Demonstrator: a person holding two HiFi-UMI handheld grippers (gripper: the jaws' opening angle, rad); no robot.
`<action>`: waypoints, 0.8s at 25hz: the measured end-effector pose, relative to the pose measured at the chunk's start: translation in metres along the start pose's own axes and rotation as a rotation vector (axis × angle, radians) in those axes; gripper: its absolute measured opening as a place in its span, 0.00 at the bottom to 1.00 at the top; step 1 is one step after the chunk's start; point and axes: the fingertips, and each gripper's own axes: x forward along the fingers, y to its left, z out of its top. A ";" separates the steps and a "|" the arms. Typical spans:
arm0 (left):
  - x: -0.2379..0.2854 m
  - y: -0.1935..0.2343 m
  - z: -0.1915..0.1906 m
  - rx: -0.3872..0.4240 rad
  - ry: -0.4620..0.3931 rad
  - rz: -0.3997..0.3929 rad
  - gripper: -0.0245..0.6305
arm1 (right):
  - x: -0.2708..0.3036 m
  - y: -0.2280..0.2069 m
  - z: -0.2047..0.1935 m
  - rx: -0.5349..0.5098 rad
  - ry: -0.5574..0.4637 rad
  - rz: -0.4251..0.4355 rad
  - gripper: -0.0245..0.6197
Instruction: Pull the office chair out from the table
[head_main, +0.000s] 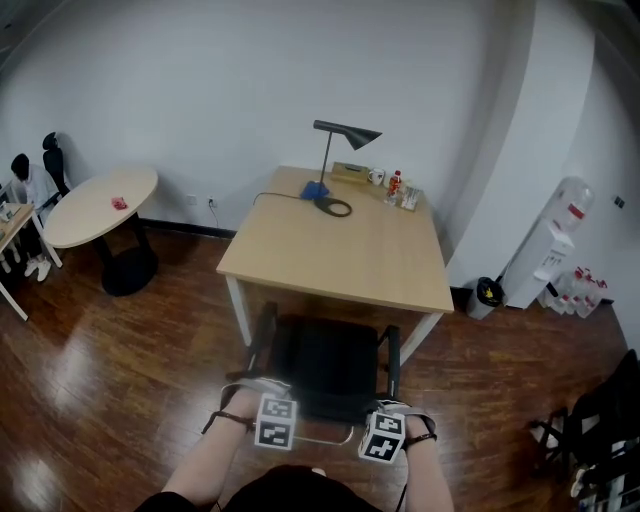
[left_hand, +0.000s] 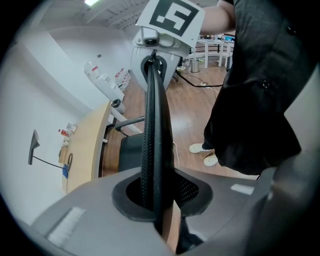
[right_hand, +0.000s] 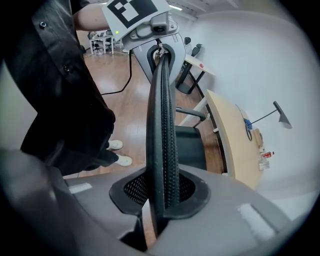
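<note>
Pulling evenly with the left gripper (head_main: 258, 384) and right gripper (head_main: 393, 405), both clamped on the chair backrest (head_main: 325, 402), should prevent swivelling.

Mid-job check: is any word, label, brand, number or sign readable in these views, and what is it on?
No text can be read in any view.
Marker cubes: black-and-white square patterns only, no letters or digits.
Water dispenser: red label, too small to read.
Bottle on the desk: red label, too small to read.
</note>
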 end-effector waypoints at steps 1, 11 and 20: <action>-0.001 -0.002 0.001 -0.002 0.001 0.000 0.14 | -0.001 0.002 0.000 0.001 -0.001 -0.002 0.16; -0.011 -0.029 0.008 -0.004 0.000 0.003 0.14 | -0.010 0.029 -0.002 0.006 0.000 0.017 0.16; -0.019 -0.053 0.010 0.002 0.000 0.002 0.14 | -0.017 0.054 0.001 0.017 -0.001 0.019 0.17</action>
